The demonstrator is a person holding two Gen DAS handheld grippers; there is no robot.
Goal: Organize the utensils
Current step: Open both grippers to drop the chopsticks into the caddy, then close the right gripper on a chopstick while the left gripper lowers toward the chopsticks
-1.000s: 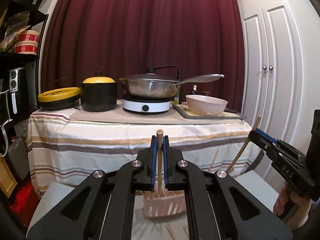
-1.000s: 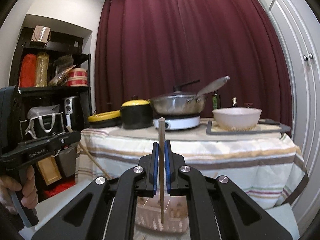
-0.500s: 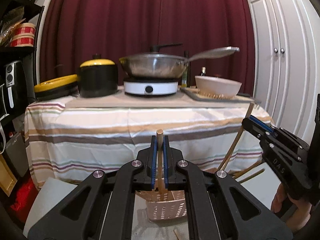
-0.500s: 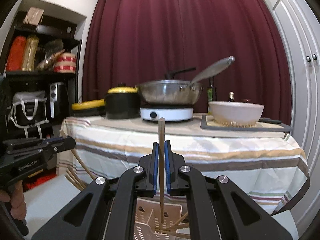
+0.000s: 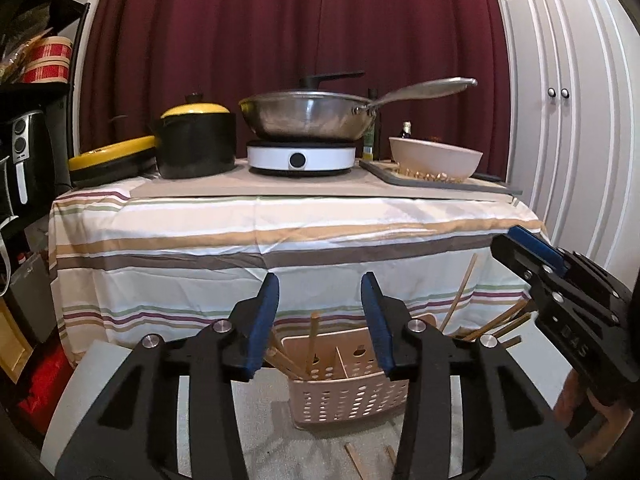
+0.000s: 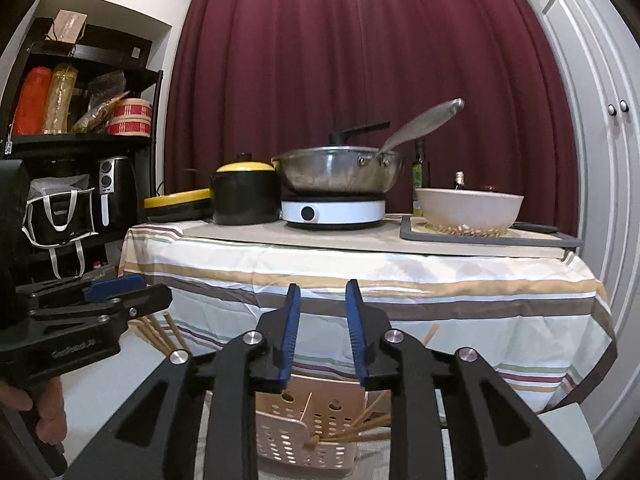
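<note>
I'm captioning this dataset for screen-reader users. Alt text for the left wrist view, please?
The left gripper, jaws just opened and empty, hangs over a perforated beige basket holding wooden chopsticks. Behind stands a striped-cloth table with cookware.

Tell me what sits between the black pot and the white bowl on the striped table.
Between the black pot and the white bowl sits the white induction cooker carrying the steel wok, with a green bottle beside the bowl; the left wrist view shows it.
</note>
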